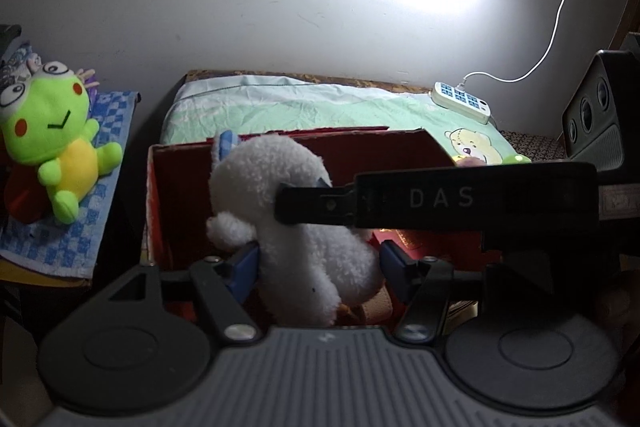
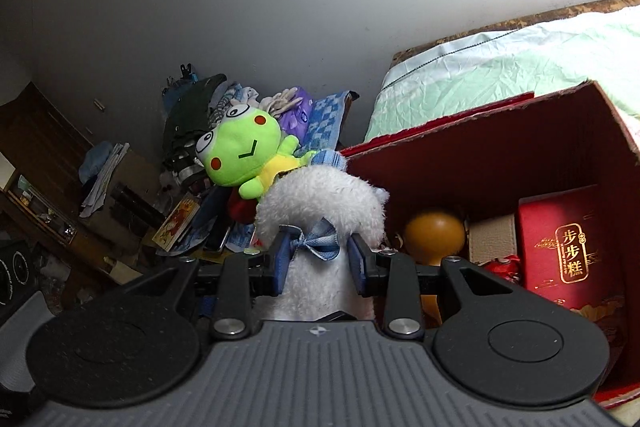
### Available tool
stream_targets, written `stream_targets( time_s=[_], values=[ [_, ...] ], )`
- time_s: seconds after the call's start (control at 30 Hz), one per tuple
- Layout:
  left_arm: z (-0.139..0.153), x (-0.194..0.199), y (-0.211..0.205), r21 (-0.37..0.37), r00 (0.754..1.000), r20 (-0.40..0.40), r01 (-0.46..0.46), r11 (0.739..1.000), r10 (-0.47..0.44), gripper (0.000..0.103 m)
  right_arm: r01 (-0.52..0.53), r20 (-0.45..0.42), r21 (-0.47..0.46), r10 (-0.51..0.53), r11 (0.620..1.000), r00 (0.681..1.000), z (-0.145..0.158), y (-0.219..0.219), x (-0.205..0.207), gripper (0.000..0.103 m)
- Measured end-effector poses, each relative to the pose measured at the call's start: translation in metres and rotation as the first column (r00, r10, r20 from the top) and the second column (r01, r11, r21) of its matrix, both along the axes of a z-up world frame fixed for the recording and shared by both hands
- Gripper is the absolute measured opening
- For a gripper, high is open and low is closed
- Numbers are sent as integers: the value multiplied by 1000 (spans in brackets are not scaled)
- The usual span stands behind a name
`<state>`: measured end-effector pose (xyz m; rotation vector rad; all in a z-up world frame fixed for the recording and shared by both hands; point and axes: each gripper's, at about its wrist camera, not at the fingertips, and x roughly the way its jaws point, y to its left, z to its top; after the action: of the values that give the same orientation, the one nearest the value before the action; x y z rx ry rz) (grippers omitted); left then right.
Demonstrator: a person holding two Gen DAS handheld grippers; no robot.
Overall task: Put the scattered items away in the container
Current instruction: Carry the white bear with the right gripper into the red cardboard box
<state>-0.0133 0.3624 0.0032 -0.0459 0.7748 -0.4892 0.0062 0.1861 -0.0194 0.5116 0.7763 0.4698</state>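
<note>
White toy (image 1: 304,227): fluffy matt plush (satin ribbon bow (image 2: 318,245)). Red box (image 2: 480,155): rough matt cardboard. Frog (image 1: 56,131): smooth plush.

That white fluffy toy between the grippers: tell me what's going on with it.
A person is holding a white fluffy plush toy with both handheld grippers at once. The left gripper clamps its body; the right gripper clamps it by the blue ribbon bow. The toy hangs at the open red cardboard box, which already holds a red gift carton and a brown gourd. A green frog plush lies outside on a blue checked towel.
</note>
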Motion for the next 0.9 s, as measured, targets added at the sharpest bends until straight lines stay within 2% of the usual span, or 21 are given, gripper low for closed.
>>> stream_targets(
  time_s=[0.4, 0.7, 0.9],
  values=[
    [-20, 12, 12, 41, 998, -66, -21, 999, 24, 62, -10, -76, 8, 11, 1000, 997, -28, 15, 13, 34],
    [-22, 16, 12, 89, 995, -79, -47, 995, 54, 61, -32, -75, 1, 32, 999, 997, -32, 22, 14, 35],
    [-21, 12, 9, 119, 995, -77, -59, 991, 69, 60, -56, -150, 52, 64, 997, 987, -40, 20, 17, 37]
  ],
)
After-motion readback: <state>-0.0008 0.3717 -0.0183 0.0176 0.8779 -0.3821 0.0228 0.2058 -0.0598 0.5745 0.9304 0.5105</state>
